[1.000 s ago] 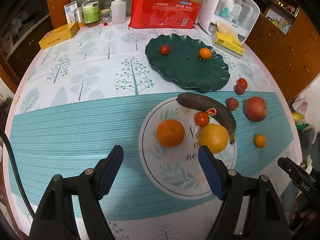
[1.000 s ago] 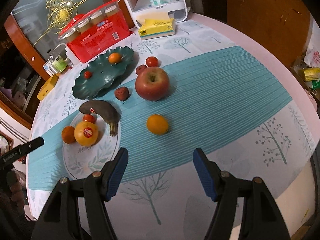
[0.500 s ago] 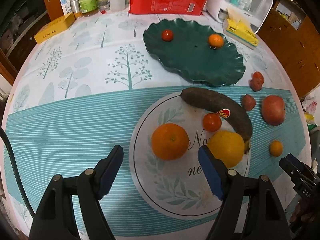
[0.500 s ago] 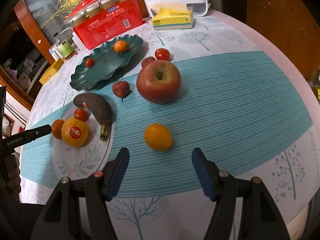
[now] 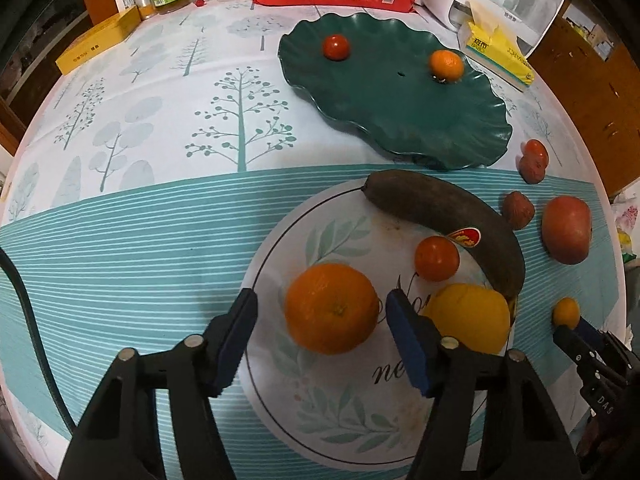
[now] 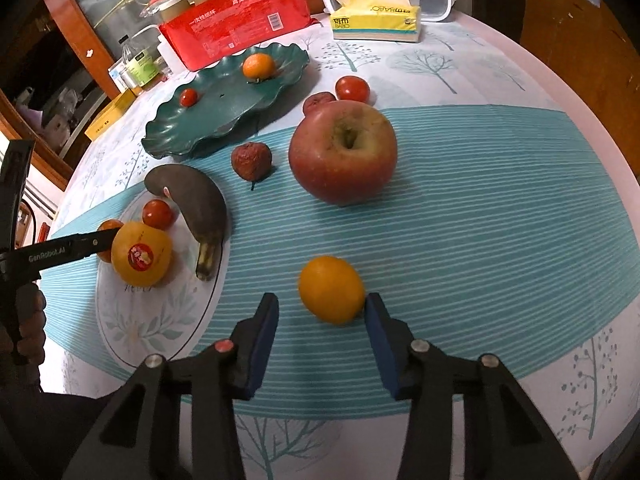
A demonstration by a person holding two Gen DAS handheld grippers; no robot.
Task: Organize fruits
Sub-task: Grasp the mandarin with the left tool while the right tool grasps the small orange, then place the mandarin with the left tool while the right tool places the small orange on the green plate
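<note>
An orange (image 5: 331,307) on the white plate (image 5: 280,240) sits between the spread jaws of the left gripper (image 5: 322,332), untouched. A small orange fruit (image 6: 331,289) on the teal cloth lies between the right gripper's (image 6: 322,322) parted jaws, perhaps brushing its right pad.

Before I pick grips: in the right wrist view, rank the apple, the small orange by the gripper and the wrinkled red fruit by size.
1. Apple, clearly largest though farther off.
2. Small orange; nearness inflates it.
3. Wrinkled red fruit, smallest, though its distance leaves this less sure.
</note>
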